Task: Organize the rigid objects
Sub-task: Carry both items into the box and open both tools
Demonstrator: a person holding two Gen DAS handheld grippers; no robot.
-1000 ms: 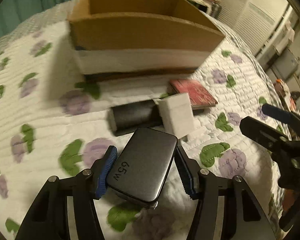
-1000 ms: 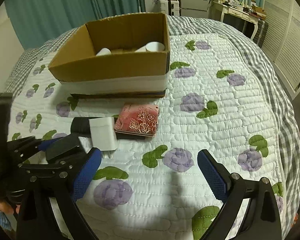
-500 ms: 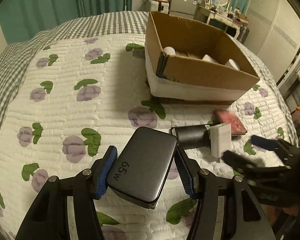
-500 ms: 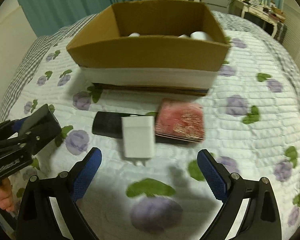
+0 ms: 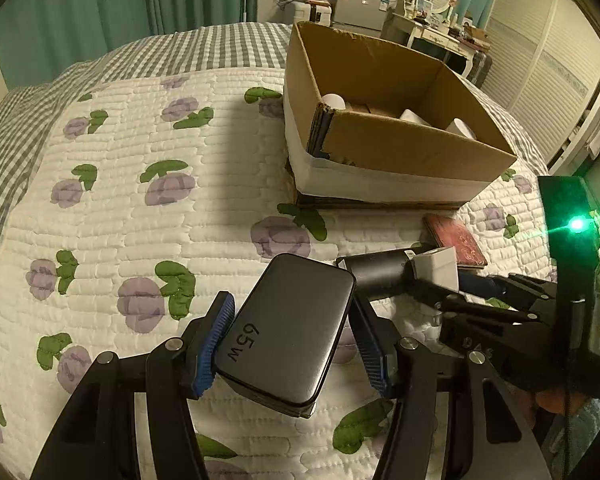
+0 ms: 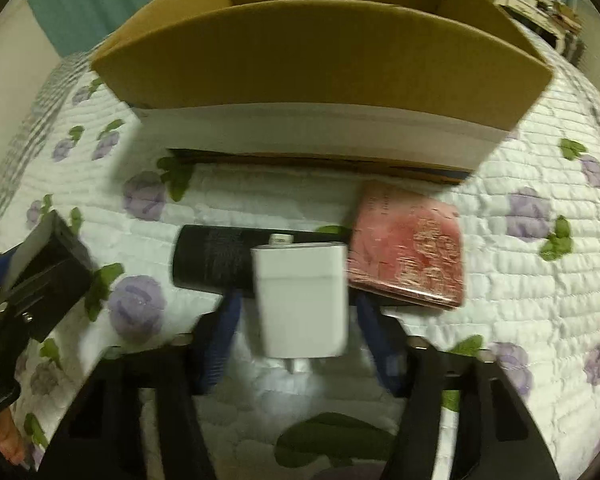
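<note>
Two tongs work: left tongs (image 5: 294,336) clamp a dark charger (image 5: 286,330); right tongs (image 6: 300,340) straddle a white plug (image 6: 302,300), grip unclear. Beyond lie a black tube (image 6: 212,264), red wallet (image 6: 408,252) and box (image 6: 320,60), some items inside.

Black skeletal left tongs (image 5: 290,340) and right tongs (image 6: 300,344) wear ribbed blue pads (image 5: 216,342) and silver screws (image 5: 173,345).

Quilted cloth bedspread (image 5: 148,216), corrugated cardboard box (image 5: 412,152), smooth matt charger (image 5: 288,328).
</note>
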